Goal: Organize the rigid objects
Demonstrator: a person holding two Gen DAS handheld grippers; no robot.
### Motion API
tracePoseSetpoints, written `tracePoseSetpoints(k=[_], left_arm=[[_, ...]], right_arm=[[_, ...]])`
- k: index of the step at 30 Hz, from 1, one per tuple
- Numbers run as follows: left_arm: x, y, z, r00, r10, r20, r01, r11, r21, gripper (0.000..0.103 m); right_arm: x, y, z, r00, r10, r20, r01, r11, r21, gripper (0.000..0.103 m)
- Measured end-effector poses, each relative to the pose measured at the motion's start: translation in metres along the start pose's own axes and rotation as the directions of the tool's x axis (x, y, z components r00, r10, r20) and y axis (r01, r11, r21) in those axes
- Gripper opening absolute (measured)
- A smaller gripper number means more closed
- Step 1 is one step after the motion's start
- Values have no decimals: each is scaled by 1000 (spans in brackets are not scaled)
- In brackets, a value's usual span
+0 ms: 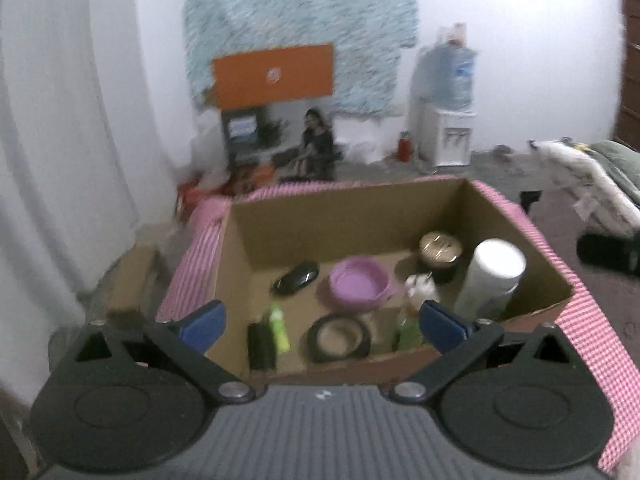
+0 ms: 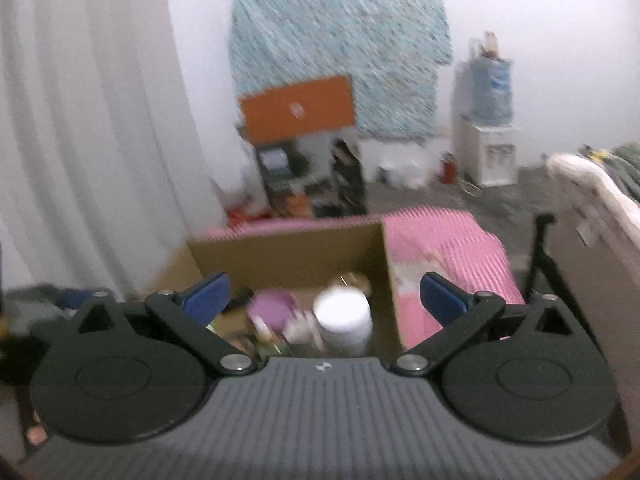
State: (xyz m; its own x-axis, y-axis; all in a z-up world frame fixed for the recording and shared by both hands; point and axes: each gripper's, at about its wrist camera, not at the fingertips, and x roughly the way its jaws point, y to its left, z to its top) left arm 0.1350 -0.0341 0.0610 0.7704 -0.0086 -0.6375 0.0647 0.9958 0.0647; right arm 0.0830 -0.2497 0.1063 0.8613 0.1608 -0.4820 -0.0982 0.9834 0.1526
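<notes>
Inside the open box (image 1: 340, 216), a white bottle (image 1: 494, 276) stands upright in its right near corner, long axis vertical. Left of the bottle sit a pink bowl (image 1: 360, 286), a black mouse (image 1: 296, 278) lying slantwise, and a tape roll (image 1: 340, 338). The box's middle floor is bare. Left tongs (image 1: 322, 320) and right tongs (image 2: 324, 300) both gape wide, empty. Only the left view shows the mouse and roll.

- My left wrist camera looks steeply down into the cardboard box (image 1: 344, 216), close above its near rim.
- My right wrist camera faces the same box (image 2: 288, 256) from lower, farther back.
</notes>
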Motion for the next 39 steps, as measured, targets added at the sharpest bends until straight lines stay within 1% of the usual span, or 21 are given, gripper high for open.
tracePoseSetpoints(k=[3,4,7,10,15,19,25,39], left_arm=[[10,8,-5,998,-32,-60,31,999,-10,103],[11,10,-7,997,-32,-72,30,999,-20,103],[8,16,-13,996,-28,-87,25,999,-32,103],[3,20,-18,995,-15,-102,10,999,-46,103],[5,25,-20,992,-31,-120,21,996,-84,103],[5,26,-21,992,-21,-126,10,996,-90,103],[3,28,-20,993,-19,-118,7,995,-98,103],[3,26,-18,993,-10,-121,-1,996,-94,103]], right_arm=[[18,14,-18,995,-70,-66,68,997,-26,102],[23,18,-22,993,-87,-84,84,996,-34,102],[37,31,-29,988,-110,-108,104,993,-63,102],[51,42,-29,987,-103,-127,94,993,-78,102],[68,52,-30,983,-76,-169,64,995,-80,102],[76,56,-32,980,-70,-186,57,995,-77,102],[71,52,-33,978,-70,-199,57,996,-72,102],[68,51,-36,977,-76,-199,60,995,-85,102]])
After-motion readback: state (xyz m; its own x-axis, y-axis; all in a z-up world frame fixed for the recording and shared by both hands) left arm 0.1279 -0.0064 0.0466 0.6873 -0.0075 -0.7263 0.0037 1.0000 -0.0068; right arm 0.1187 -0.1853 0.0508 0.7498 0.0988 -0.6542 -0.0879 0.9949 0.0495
